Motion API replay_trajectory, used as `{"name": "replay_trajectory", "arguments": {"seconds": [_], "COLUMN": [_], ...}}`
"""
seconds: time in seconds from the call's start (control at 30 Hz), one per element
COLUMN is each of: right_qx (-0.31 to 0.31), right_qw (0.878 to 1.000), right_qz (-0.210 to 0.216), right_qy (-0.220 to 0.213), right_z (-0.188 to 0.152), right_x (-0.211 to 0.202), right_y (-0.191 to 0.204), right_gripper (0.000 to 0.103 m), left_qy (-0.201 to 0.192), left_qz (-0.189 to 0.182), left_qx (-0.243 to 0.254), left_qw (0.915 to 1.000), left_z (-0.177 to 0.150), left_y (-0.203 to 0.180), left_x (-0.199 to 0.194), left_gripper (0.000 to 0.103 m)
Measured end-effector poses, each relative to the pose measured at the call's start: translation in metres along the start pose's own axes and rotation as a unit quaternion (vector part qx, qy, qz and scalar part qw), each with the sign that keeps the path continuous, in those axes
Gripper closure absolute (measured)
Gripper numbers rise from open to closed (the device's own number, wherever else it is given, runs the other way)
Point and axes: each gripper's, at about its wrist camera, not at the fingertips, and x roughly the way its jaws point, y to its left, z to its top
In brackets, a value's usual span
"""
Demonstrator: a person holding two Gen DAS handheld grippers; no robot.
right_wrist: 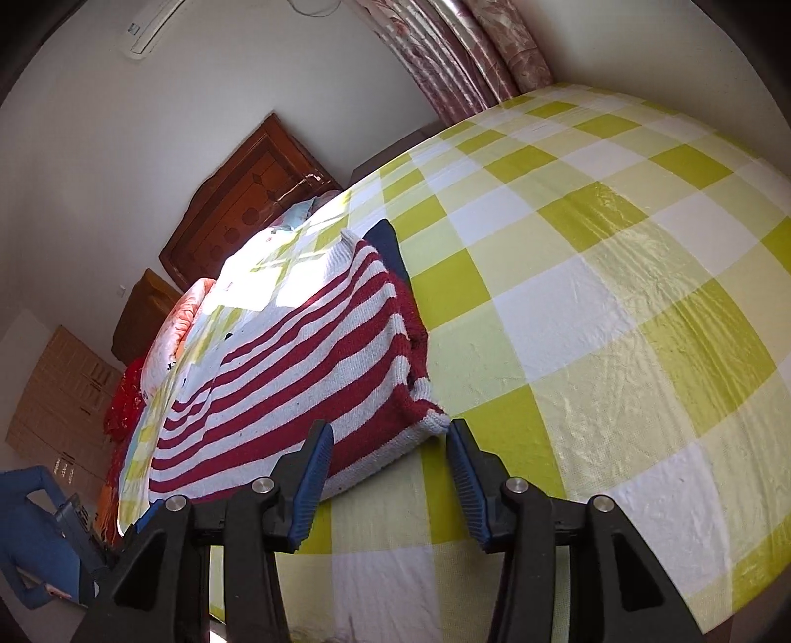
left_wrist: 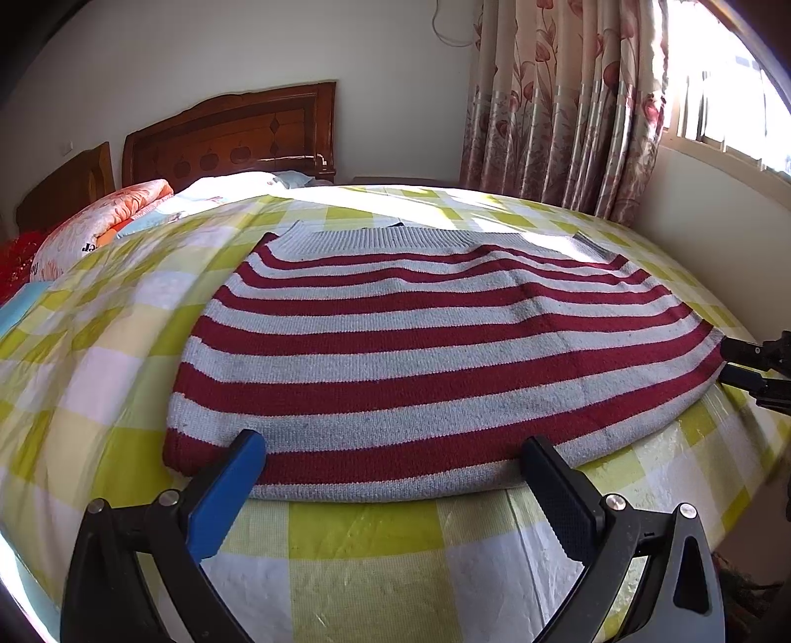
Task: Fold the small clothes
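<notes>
Striped sweater (left_wrist: 435, 346) folded flat on checked bed (left_wrist: 356, 534), left gripper (left_wrist: 393, 467) fingers spread at its near edge, right gripper (right_wrist: 388, 445) fingers spread around its corner, not pinching

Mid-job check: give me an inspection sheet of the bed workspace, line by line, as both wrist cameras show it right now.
Surface: checked bedspread, yellow-green and white, sunlit near the far edge.
Job's things: striped sweater, red and grey, lying flat; a dark blue garment shows beyond its far end.
Clutter: floral quilt and pillow near the headboard.
Grippers: left gripper open, jaws straddling the sweater's near edge; right gripper open at the sweater's corner, nothing pinched.
Cables: a thin cord hangs on the wall.
Surroundings: wooden headboard, floral curtain, window, air conditioner.
</notes>
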Motion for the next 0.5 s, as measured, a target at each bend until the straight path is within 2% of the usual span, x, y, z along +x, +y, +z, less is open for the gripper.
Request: {"name": "replay_trajectory", "arguments": {"seconds": [0.07,0.13,0.2,0.27,0.33,0.4,0.43,0.5], "right_qx": [-0.025,-0.046,-0.033,-0.008,0.015,0.0,-0.018,-0.055], "right_qw": [0.999,0.998,0.999,1.0,1.0,1.0,1.0,0.996], "right_qz": [0.023,0.019,0.016,-0.009,-0.006,-0.01,-0.003,0.051], "right_qy": [0.023,0.027,0.022,-0.007,-0.018,-0.012,-0.001,0.044], "right_z": [-0.004,-0.006,-0.001,0.008,0.015,0.016,0.012,0.001], "right_x": [0.008,0.012,0.014,0.012,0.014,0.018,0.022,0.034], "right_y": [0.013,0.022,0.019,0.008,-0.001,0.008,0.016,0.035], "right_gripper": [0.051,0.052,0.052,0.053,0.053,0.051,0.051,0.051], "left_qy": [0.0,0.0,0.0,0.0,-0.001,-0.001,0.0,0.0], "left_qz": [-0.001,-0.002,-0.002,-0.001,-0.002,-0.001,-0.002,-0.002], "left_qx": [0.001,0.002,0.002,0.003,0.002,0.002,0.002,0.002], "left_qw": [1.0,1.0,1.0,1.0,1.0,1.0,1.0,1.0], "left_z": [0.0,0.0,0.0,0.0,0.0,0.0,0.0,0.0], "left_y": [0.0,0.0,0.0,0.0,0.0,0.0,0.001,0.001], "left_x": [0.0,0.0,0.0,0.0,0.0,0.0,0.0,0.0], "left_gripper": [0.0,0.0,0.0,0.0,0.0,0.0,0.0,0.0]}}
